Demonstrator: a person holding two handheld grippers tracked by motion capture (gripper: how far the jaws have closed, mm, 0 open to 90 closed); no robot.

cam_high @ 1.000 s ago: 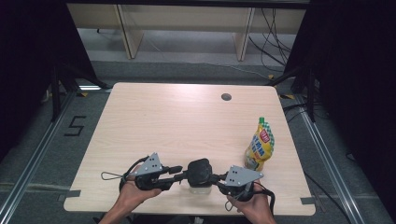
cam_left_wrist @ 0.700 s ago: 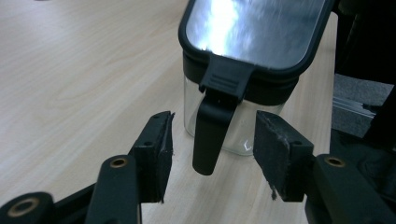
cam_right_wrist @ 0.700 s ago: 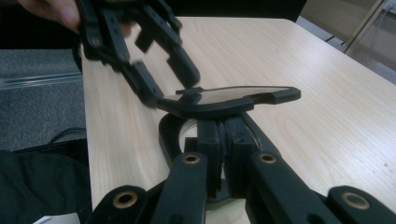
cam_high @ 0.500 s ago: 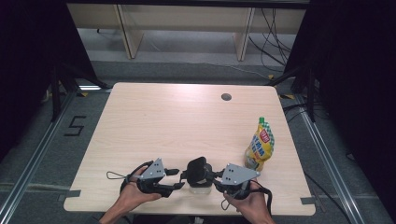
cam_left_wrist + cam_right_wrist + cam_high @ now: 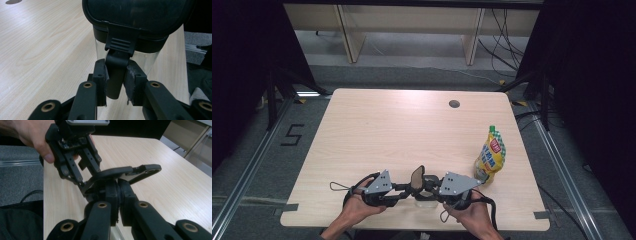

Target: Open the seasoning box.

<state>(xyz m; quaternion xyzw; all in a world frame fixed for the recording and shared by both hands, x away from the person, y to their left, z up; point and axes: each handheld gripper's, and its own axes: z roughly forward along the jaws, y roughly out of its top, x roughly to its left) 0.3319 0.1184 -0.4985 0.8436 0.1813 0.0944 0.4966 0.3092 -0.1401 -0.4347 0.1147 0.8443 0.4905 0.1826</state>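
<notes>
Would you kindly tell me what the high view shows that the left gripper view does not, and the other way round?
High view, not the left gripper view: the yellow pouch with a green cap standing near the table's right edge.
Left gripper view, not the high view: the black ribbed latch clamped in the left claw, and the container's clear wall beneath the lid.
Both: the black plastic lid and the pale wooden table.

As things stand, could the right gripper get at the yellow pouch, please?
Probably not at once: the right gripper is shut on the container's lid. Once released, bare table leaves the way to the yellow pouch free.
</notes>
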